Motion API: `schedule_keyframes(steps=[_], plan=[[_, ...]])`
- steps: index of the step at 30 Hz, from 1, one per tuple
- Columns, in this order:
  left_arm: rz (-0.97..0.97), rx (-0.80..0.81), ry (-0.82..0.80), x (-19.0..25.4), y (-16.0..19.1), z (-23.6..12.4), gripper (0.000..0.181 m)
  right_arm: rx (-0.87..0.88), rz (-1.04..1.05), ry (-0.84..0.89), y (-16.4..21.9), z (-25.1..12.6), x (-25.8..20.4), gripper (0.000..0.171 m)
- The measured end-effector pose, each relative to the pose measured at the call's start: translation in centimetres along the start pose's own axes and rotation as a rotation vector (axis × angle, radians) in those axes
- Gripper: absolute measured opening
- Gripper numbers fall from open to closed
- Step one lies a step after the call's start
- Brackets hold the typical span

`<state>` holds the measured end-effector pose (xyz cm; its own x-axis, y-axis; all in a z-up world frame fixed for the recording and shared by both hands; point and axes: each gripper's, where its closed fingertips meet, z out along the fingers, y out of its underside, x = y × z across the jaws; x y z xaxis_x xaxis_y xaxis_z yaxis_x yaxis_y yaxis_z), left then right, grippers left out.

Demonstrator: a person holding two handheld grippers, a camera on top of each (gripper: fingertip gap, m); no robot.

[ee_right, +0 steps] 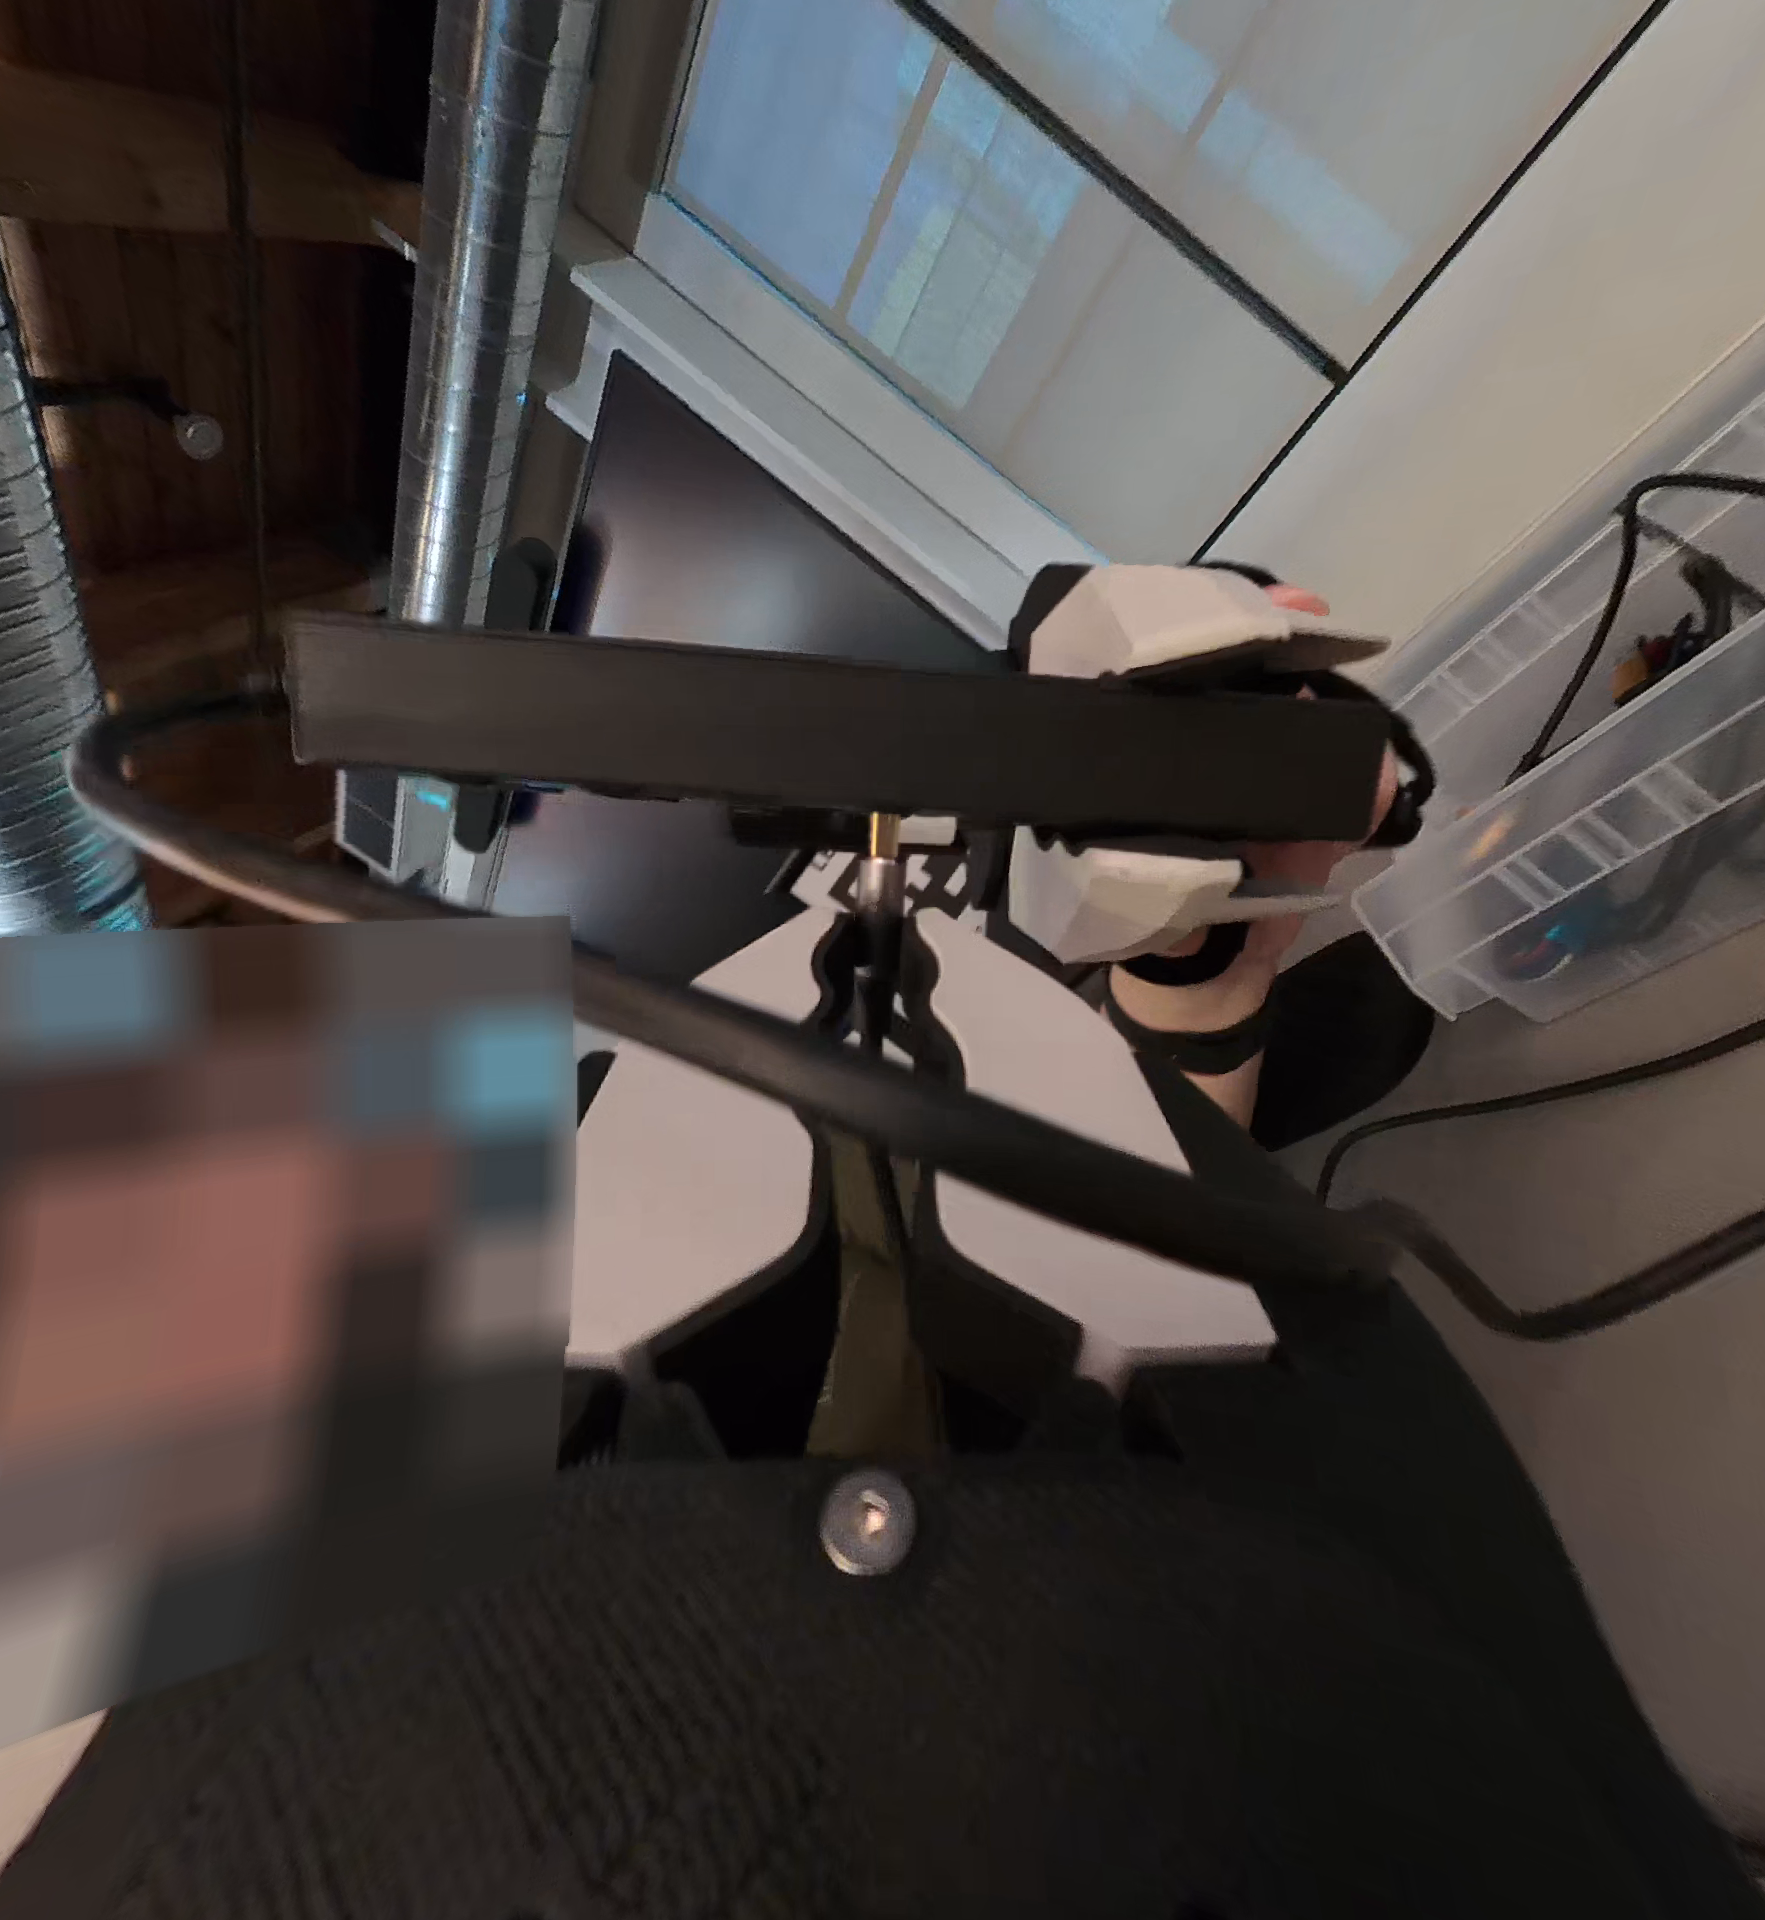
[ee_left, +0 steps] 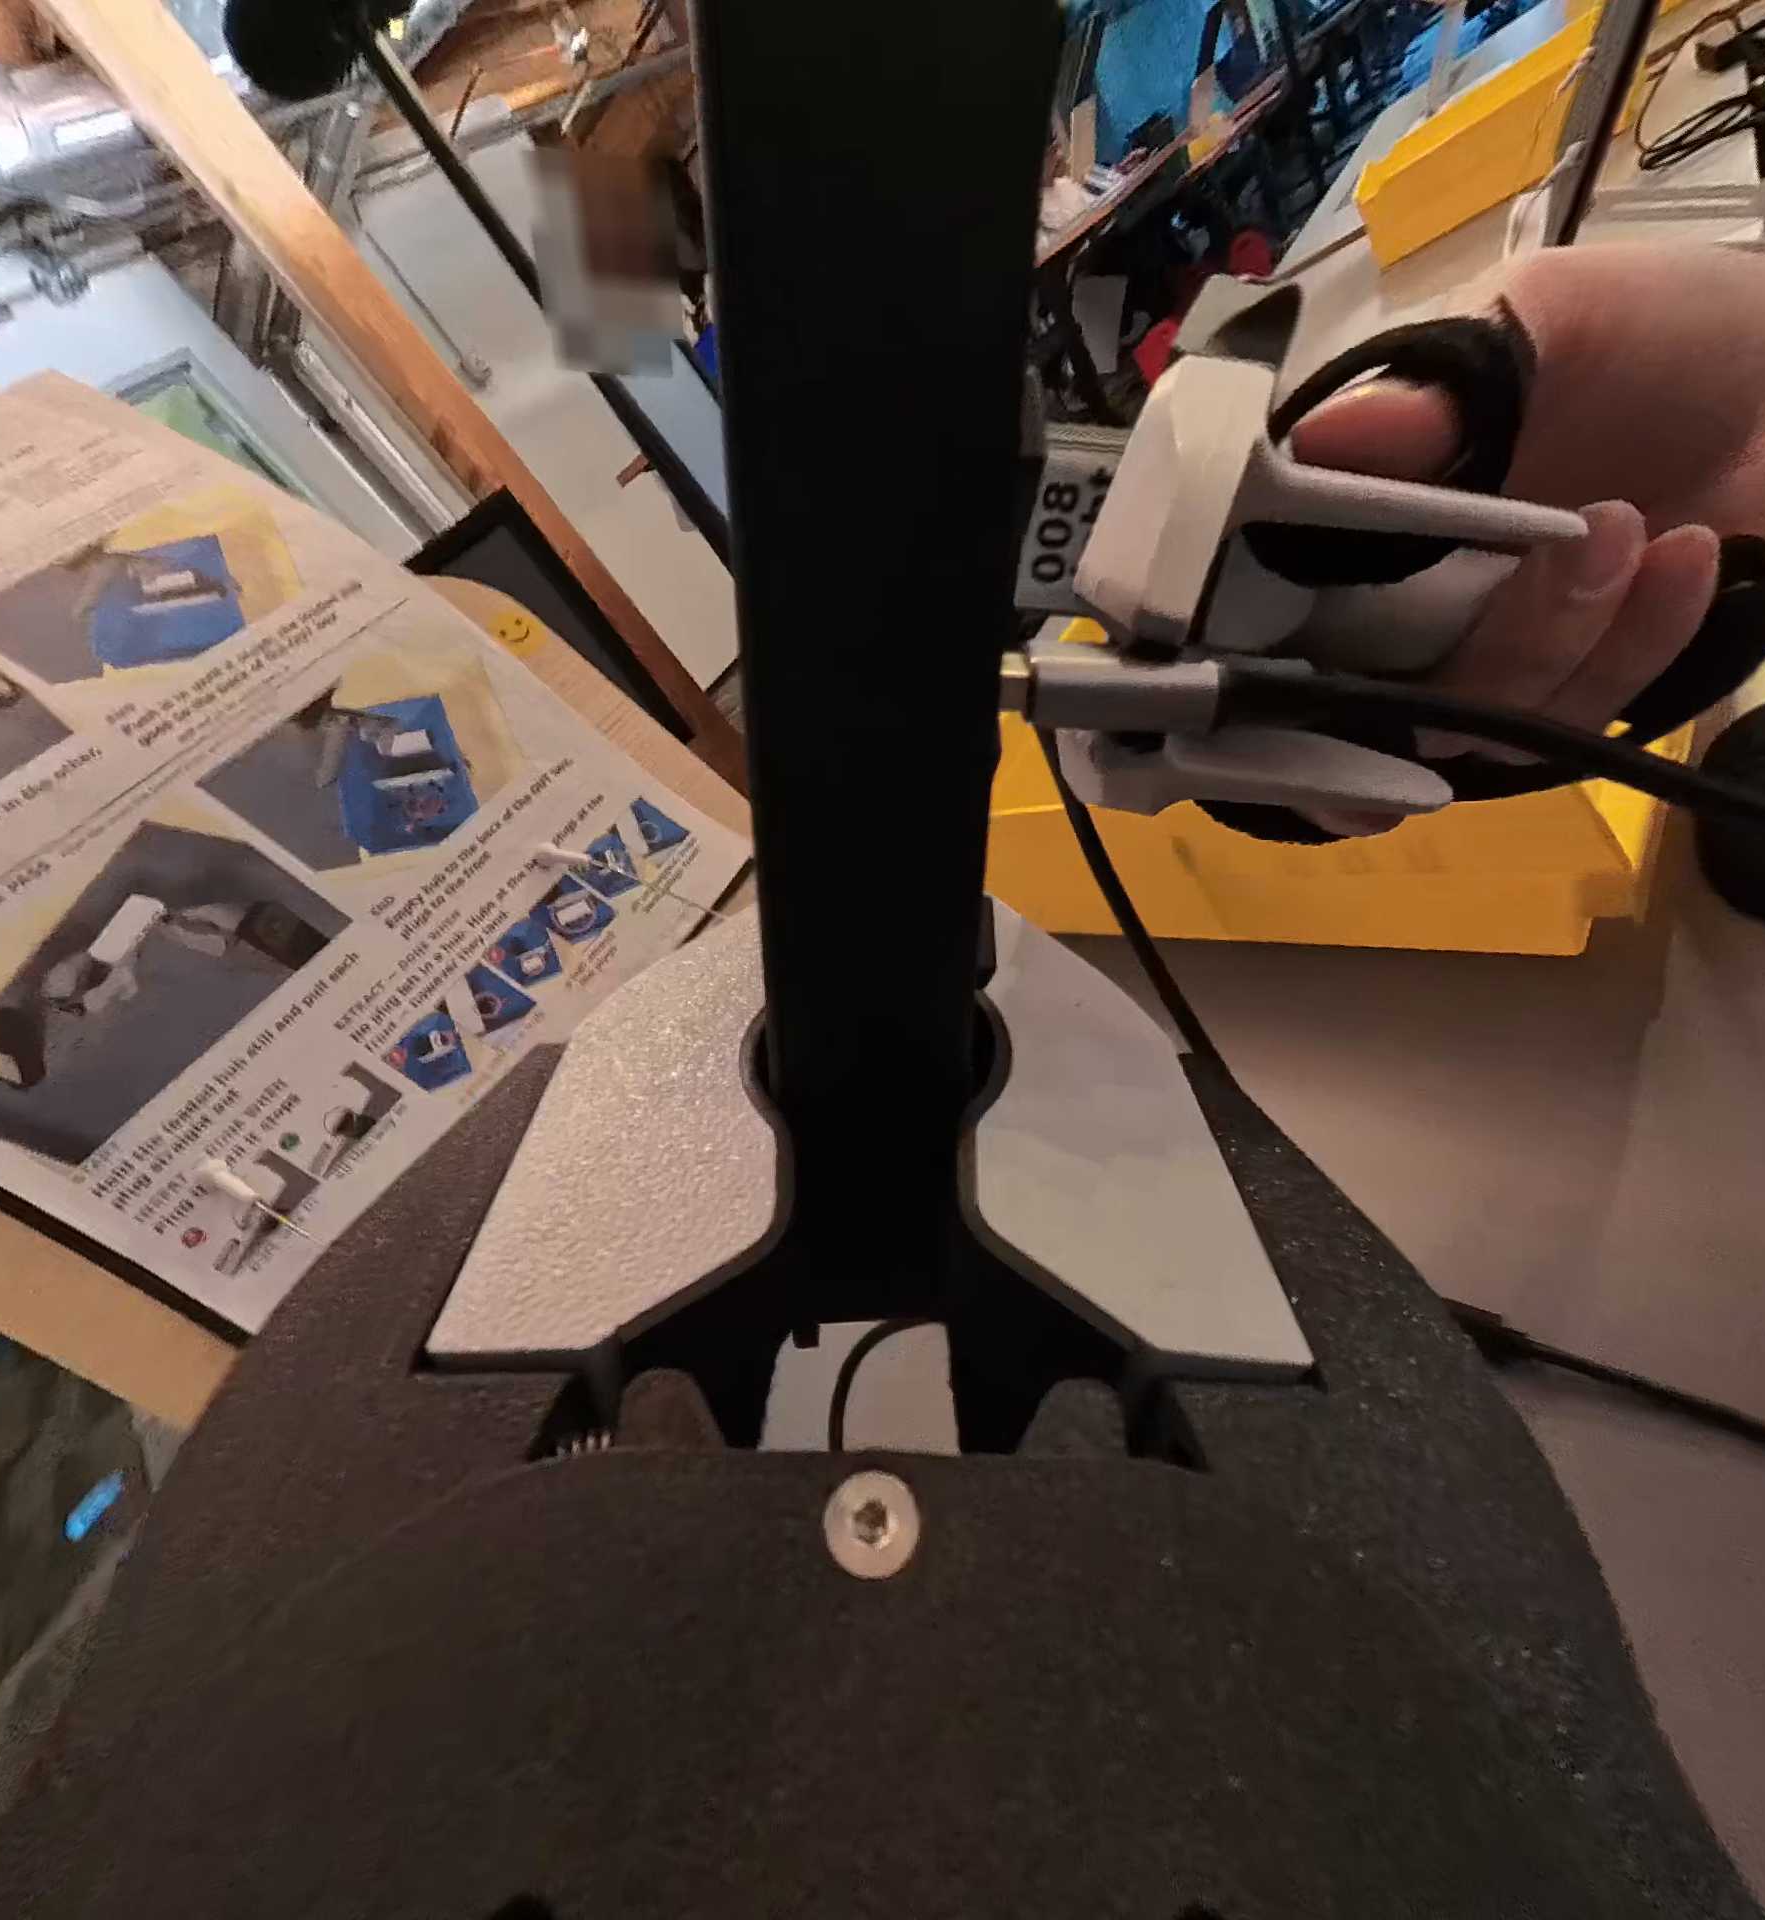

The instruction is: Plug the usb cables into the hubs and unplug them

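Fingers of my left gripper (ee_left: pixel 876 997) are shut tight on the long black bar-shaped plastic hub (ee_left: pixel 873 468). In the left wrist view the hub stands straight out past the grey finger pads (ee_left: pixel 639 1143).

That same view shows the right gripper (ee_left: pixel 1106 691) off to the right of my left fingers, held side-on in a person's hand (ee_left: pixel 1636 468). Its white fingertips (ee_left: pixel 1158 540) pinch a grey metal USB plug (ee_left: pixel 1117 691) from above and below. The plug's tip points at the side of the hub and touches it. A thin black cable (ee_left: pixel 1532 738) trails back from the plug. Only here do I see the printed paper sheet (ee_left: pixel 234 831) to the left of my fingers and the yellow plastic bin (ee_left: pixel 1325 883) behind the right gripper.

The right wrist view shows the hub (ee_right: pixel 805 727) lying across, just past the right gripper (ee_right: pixel 878 966). Its fingers are narrow, holding the plug (ee_right: pixel 880 883), whose tip meets the hub's near side. I cannot tell how deep it sits. The left gripper (ee_right: pixel 1096 764) grips the hub's right end. Only this view shows the thick black cord (ee_right: pixel 961 1122) curving from the hub's left end, and a clear plastic bin (ee_right: pixel 1584 831) at right.
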<state>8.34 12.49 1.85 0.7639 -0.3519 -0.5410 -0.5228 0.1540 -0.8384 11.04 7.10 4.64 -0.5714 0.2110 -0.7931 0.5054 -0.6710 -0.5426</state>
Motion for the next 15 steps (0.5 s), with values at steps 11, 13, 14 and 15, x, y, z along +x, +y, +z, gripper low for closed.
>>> schedule_keyframes(steps=[11, 13, 14, 15], plan=[[-0.141, -0.137, -0.074, -1.0, 2.1, 1.0, 0.027, 0.123, -0.133, 0.165, -2.1, -1.0, 1.0, 0.026], [-0.158, -0.149, -0.085, -1.1, 2.2, 1.1, 0.027, 0.123, -0.191, 0.228, -2.2, -1.0, 0.9, 0.031], [-0.166, -0.153, -0.091, -1.1, 2.2, 1.1, 0.029, 0.119, -0.230, 0.270, -2.3, -0.9, 0.9, 0.032], [-0.174, -0.155, -0.096, -1.1, 2.1, 1.1, 0.027, 0.112, -0.275, 0.317, -2.2, -0.9, 1.0, 0.032]])
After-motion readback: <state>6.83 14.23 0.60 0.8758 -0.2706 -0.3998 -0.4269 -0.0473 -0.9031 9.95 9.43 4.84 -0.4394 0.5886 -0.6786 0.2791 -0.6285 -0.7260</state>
